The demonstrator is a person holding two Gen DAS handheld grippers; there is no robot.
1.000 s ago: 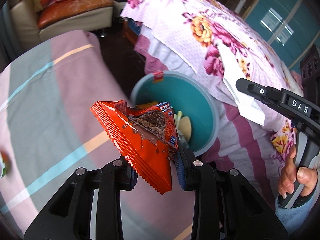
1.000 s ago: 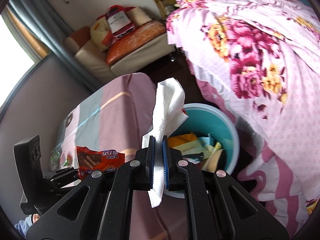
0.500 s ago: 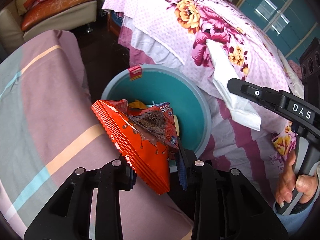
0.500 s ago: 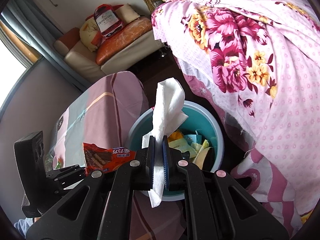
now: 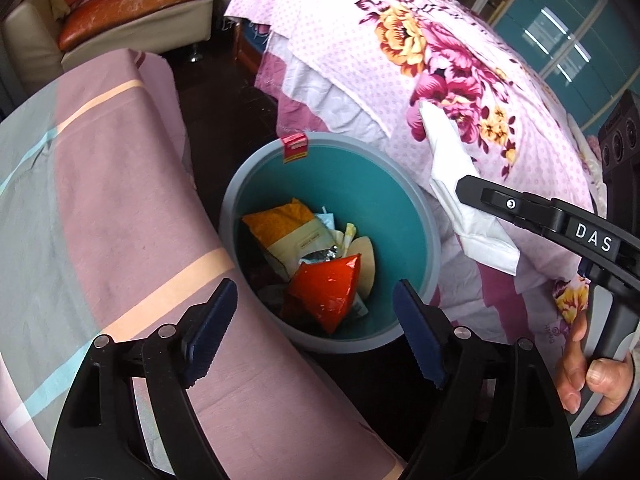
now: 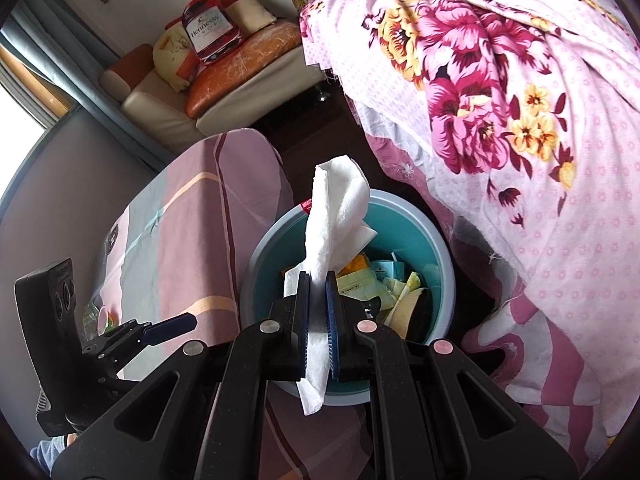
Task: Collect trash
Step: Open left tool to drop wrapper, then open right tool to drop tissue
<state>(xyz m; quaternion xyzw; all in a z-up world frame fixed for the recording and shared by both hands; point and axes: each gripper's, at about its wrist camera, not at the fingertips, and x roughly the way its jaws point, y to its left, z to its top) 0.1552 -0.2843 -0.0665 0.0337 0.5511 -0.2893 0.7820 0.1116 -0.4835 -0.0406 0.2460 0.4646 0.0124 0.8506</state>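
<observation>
Red wrapper (image 5: 326,294) now down in teal bin (image 5: 400,184), left gripper (image 5: 316,336) jaws newly spread, right gripper (image 6: 318,334) still pinching tissue (image 6: 336,216).

Teal trash bin (image 5: 416,216) with grey rim, upright on the dark floor between two beds. Inside: red snack wrapper (image 5: 326,290), crumpled, lying atop a yellow-and-cream packet (image 5: 290,236) and pale scraps. White tissue (image 6: 336,216), creased and hanging upright, pinched in the right gripper (image 6: 318,320) above the bin's near rim.
</observation>
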